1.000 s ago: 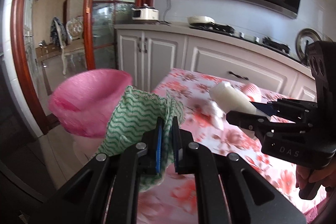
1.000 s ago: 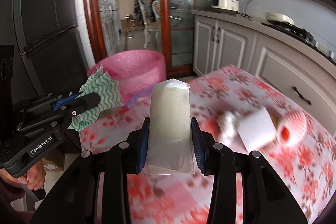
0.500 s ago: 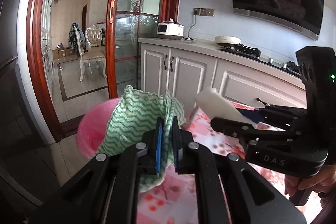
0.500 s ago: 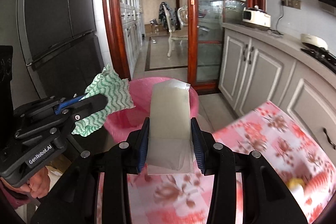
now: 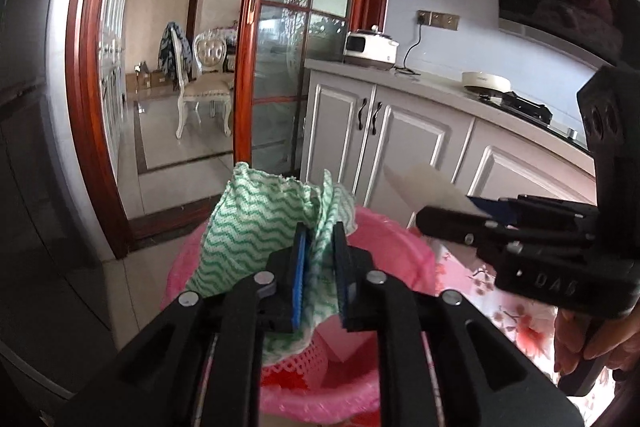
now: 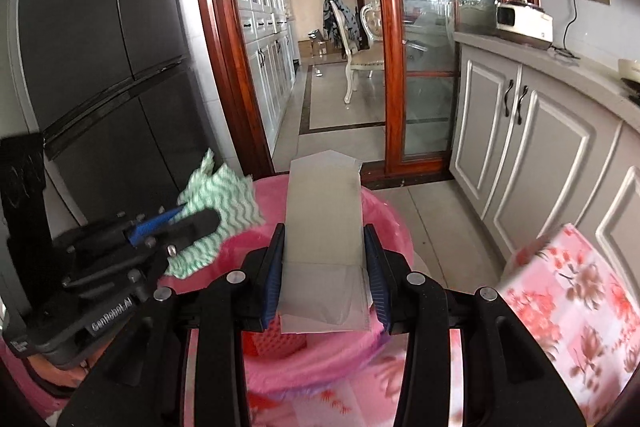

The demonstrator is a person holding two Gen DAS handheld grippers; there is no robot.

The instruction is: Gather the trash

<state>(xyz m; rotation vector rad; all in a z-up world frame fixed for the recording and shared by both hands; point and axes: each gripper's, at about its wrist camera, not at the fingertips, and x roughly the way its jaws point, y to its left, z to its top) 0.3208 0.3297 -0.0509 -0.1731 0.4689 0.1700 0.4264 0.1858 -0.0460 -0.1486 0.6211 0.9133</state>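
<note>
Both tongs have swung away from the flowered table since a second ago, and the pink bin, then off to the side, now sits directly under them. Left tongs [image 5: 318, 259] are clenched on a crumpled green-and-white cloth [image 5: 256, 227], which bunches up and forward from the tips, over the bin's near left side. Right tongs [image 6: 324, 267] grasp a flat, pale paper packet [image 6: 324, 211] by its long edges; its long axis points straight ahead along the fingers, over the middle of the opening.

Below the tips lies the bin [image 6: 392, 227], lined with a pink bag, with red mesh trash already inside. Both loads hang above its mouth, neither touching the rim as far as the views show. The two tools sit near each other, side by side, so either could likely let go first; the packet looks the more centered.

To the right of the right tongs, a corner of the table [image 6: 568, 291] with its pink floral cloth. Ahead, white cabinets [image 6: 520, 131], a red-framed glass door [image 6: 424, 67], a dark fridge [image 6: 100, 67] to the left, and a tiled floor.
</note>
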